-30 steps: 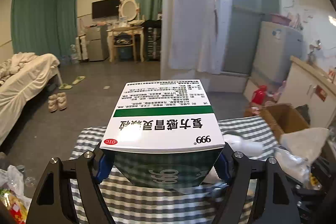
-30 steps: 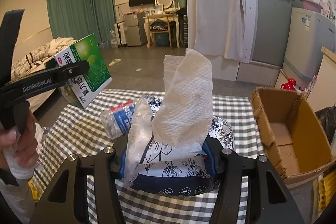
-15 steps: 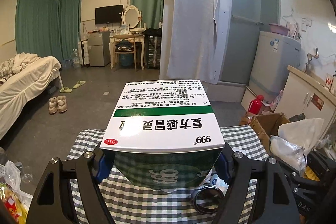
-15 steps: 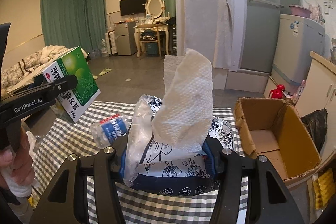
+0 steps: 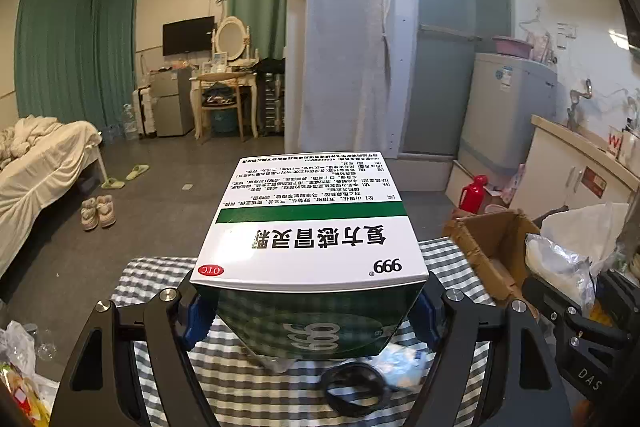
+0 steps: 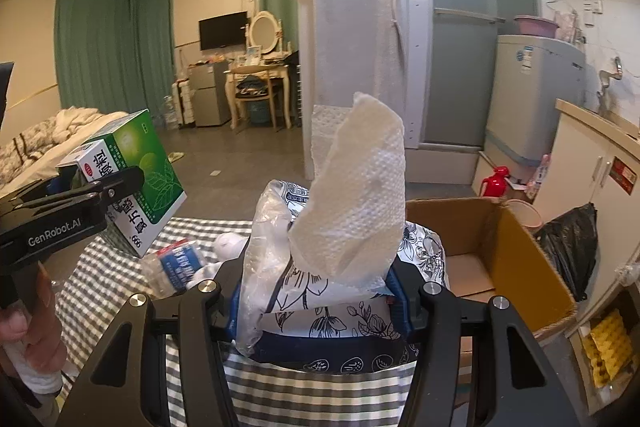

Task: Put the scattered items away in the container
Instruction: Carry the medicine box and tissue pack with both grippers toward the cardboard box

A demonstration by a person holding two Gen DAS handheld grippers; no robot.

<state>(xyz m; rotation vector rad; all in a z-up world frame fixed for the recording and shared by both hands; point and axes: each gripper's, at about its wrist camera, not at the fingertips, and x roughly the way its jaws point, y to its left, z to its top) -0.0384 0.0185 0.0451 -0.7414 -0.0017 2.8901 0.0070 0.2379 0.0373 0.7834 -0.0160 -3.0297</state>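
My left gripper is shut on a green and white medicine box and holds it above the checked table; the box also shows in the right wrist view. My right gripper is shut on a floral tissue pack with a white tissue sticking up. The open cardboard box stands at the table's right edge, just right of the tissue pack; it also shows in the left wrist view.
On the checked tablecloth lie a crushed water bottle, a white soft item and a black ring. A black bin bag and a cabinet stand right of the box. A red bottle stands on the floor.
Both grippers have risen with their loads. The right gripper has moved closer to the cardboard box, and the box has come further into the left wrist view.
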